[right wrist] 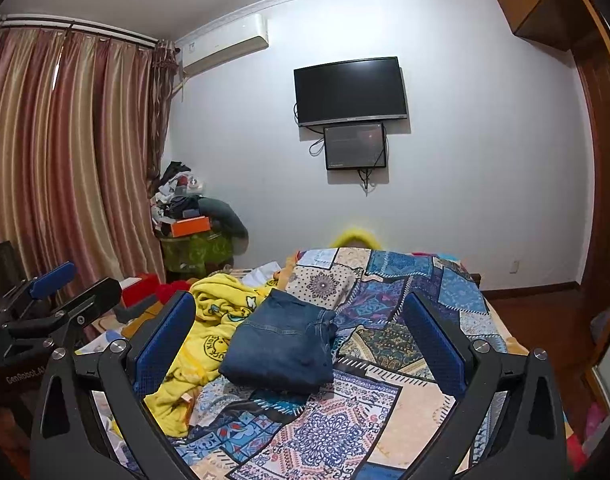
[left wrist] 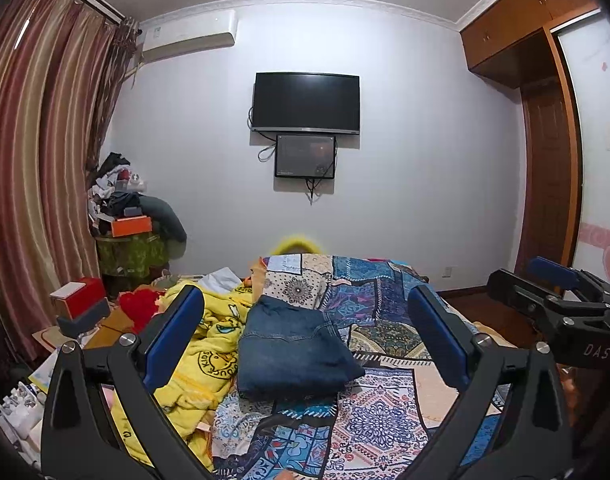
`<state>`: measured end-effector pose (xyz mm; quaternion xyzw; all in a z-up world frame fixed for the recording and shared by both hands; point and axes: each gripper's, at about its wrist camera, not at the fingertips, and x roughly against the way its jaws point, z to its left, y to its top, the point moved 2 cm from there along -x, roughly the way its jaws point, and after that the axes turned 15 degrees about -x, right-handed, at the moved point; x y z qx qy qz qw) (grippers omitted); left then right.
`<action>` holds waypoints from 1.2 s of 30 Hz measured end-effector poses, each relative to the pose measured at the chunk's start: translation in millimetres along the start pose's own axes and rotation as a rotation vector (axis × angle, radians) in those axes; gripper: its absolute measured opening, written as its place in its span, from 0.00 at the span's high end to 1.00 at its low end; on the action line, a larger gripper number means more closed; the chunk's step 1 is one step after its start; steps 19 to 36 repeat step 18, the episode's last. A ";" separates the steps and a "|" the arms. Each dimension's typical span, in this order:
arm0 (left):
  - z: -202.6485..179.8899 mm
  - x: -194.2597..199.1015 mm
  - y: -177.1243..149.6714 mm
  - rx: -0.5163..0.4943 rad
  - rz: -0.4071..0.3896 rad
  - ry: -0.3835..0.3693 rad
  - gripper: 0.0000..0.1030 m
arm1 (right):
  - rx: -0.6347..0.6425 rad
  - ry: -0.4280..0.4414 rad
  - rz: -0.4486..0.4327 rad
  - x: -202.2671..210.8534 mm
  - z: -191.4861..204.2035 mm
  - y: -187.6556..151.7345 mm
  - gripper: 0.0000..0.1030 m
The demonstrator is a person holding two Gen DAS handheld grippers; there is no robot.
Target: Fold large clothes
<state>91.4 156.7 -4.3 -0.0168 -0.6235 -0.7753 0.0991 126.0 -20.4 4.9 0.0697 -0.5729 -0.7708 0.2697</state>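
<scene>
While both grippers hover above the bed's point(left wrist: 389, 412) near edge, the left gripper point(left wrist: 305, 336) and right gripper point(right wrist: 301, 340) have jaws wide apart, holding nothing; folded jeans point(left wrist: 293, 352) lie mid-bed, touching a yellow blanket point(left wrist: 201, 356).

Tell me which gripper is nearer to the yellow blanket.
Left. The yellow blanket lies just ahead and left of the left gripper. The right gripper is further to the right, above the patterned bedspread.
</scene>
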 end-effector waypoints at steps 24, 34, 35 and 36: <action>0.3 -3.7 -5.2 0.004 0.018 -0.019 0.01 | -0.016 -0.012 0.011 -4.4 -4.5 -1.8 0.00; 0.3 -3.7 -5.2 0.004 0.018 -0.019 0.01 | -0.016 -0.012 0.011 -4.4 -4.5 -1.8 0.00; 0.3 -3.7 -5.2 0.004 0.018 -0.019 0.01 | -0.016 -0.012 0.011 -4.4 -4.5 -1.8 0.00; 0.3 -3.7 -5.2 0.004 0.018 -0.019 0.01 | -0.016 -0.012 0.011 -4.4 -4.5 -1.8 0.00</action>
